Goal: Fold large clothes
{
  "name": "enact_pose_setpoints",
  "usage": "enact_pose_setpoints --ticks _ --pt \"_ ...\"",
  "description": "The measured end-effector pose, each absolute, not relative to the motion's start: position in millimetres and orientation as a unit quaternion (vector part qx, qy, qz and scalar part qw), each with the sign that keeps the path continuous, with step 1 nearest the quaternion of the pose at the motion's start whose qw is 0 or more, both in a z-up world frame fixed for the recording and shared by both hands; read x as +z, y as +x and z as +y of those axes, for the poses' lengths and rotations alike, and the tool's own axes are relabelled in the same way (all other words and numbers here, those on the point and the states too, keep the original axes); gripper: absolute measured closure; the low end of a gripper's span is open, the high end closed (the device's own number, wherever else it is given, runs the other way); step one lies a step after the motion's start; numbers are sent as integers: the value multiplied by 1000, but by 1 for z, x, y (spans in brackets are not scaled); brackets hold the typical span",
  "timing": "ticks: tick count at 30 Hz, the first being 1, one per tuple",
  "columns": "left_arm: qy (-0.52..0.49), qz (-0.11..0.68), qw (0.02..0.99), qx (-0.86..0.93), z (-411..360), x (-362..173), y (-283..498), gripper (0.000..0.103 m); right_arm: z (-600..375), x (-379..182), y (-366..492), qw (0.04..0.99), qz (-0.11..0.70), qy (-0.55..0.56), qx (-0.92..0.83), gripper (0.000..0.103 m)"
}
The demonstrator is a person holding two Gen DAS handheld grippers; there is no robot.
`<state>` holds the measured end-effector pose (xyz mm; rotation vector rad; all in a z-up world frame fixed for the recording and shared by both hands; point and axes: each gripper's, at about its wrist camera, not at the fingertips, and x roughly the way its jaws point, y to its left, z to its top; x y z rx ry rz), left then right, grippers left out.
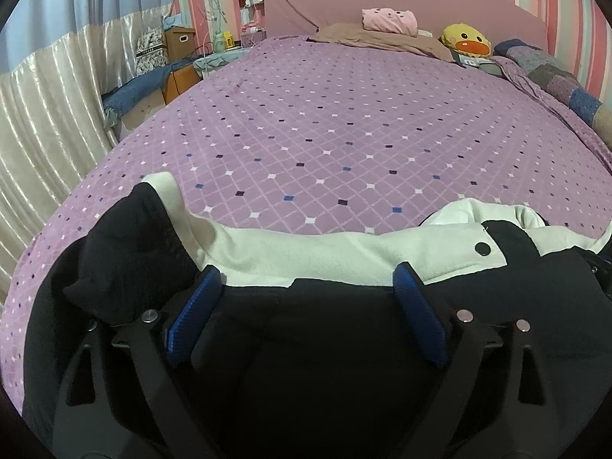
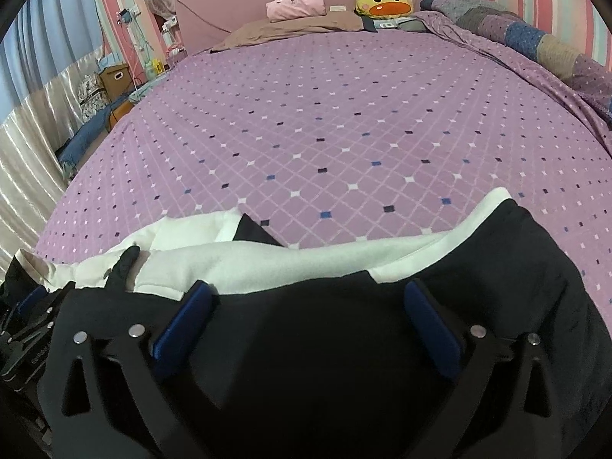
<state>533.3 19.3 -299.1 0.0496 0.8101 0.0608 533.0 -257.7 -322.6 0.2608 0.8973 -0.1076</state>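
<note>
A large black and white garment (image 1: pixel 306 329) lies bunched at the near edge of the purple bed (image 1: pixel 344 122); its white fleece part (image 1: pixel 325 256) faces the bed's middle and carries a black snap button (image 1: pixel 482 247). My left gripper (image 1: pixel 308 279) is open, its blue-padded fingers (image 1: pixel 199 306) spread wide over the black cloth. In the right wrist view the same garment (image 2: pixel 325 344) fills the foreground, white part (image 2: pixel 290 264) beyond. My right gripper (image 2: pixel 311 290) is open too, fingers (image 2: pixel 428 321) wide apart above the black cloth. The left gripper's body shows at the left edge (image 2: pixel 26 329).
At the head of the bed lie a brown pillow (image 1: pixel 375 38), a pink folded cloth (image 1: pixel 390 21), a yellow duck plush (image 1: pixel 466 42) and a patchwork quilt (image 1: pixel 554 76) along the right side. Boxes and a bedside table (image 1: pixel 168 61) stand left of the bed by the curtains.
</note>
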Motion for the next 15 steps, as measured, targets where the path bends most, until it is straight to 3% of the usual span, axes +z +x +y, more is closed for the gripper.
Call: enact_pose_setpoints --ticks 10,15 --pt "38 402 913 51 13 -315 543 7 -257 -331 536 892 429 132 -49 2" --pt "19 430 901 45 22 -295 536 8 -273 -311 521 886 429 173 -4 2"
